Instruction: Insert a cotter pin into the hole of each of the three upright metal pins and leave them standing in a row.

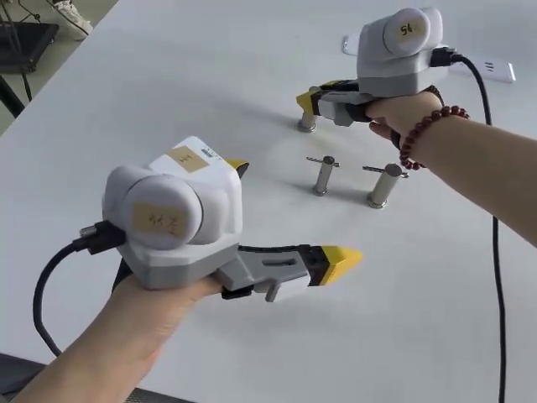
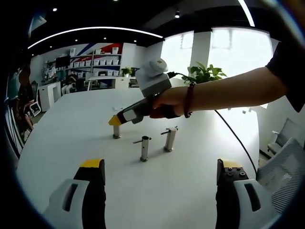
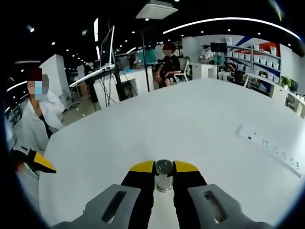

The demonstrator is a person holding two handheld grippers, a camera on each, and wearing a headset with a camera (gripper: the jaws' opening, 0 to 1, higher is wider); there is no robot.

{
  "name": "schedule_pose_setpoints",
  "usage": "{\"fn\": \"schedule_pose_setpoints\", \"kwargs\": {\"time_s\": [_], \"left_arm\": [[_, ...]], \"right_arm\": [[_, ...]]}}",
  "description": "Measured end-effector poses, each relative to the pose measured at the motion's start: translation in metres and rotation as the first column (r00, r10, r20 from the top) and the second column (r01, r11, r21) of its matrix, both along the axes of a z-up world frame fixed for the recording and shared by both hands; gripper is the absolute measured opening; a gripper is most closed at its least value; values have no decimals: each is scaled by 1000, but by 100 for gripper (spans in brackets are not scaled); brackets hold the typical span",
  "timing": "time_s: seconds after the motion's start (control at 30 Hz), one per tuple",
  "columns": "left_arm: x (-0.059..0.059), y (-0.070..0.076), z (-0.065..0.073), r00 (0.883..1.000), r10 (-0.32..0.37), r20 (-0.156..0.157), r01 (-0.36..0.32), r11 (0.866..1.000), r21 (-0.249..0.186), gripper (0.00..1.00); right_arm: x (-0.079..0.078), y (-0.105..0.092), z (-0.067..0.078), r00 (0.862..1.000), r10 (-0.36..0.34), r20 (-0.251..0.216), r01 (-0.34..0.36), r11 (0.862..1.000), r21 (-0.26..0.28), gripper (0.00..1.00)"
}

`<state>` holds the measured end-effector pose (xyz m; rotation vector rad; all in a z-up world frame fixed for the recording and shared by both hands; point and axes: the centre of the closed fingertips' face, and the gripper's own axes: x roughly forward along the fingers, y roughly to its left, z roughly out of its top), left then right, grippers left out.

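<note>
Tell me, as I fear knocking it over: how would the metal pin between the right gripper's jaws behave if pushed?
The metal pin stands tall on a narrow base, so a sideways push would probably tip it. Round and smooth, once down it would likely roll on the flat table.

Your table [image 1: 168,84] is smooth matt white, your left gripper [image 2: 160,167] and right gripper [image 3: 164,168] are matt grey plastic with yellow tips, and the three upright pins [image 1: 324,178] [image 1: 382,188] [image 1: 308,122] look like shiny bare metal.
</note>
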<state>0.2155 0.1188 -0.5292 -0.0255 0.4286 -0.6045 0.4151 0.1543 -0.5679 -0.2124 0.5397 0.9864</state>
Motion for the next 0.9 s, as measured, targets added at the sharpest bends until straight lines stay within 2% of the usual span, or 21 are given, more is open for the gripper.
{"fn": "schedule_pose_setpoints", "kwargs": {"time_s": [0.37, 0.6, 0.8, 0.9], "left_arm": [[-1, -2, -1, 1000, -10, 7, 10, 1000, 16, 97], [-2, -4, -2, 1000, -20, 10, 19, 1000, 25, 97], [-2, -4, 0, 1000, -18, 25, 18, 1000, 21, 96], [-3, -4, -1, 1000, -19, 21, 19, 999, 26, 96]], "right_arm": [[-8, -30, 0, 1000, 1, 6, 0, 999, -54, 8], [-15, -54, 2, 999, 16, 28, -14, 997, -76, 8], [-28, -81, 6, 998, 40, 53, -34, 993, -116, 8], [-34, -91, 9, 997, 51, 61, -43, 991, -128, 8]]}}
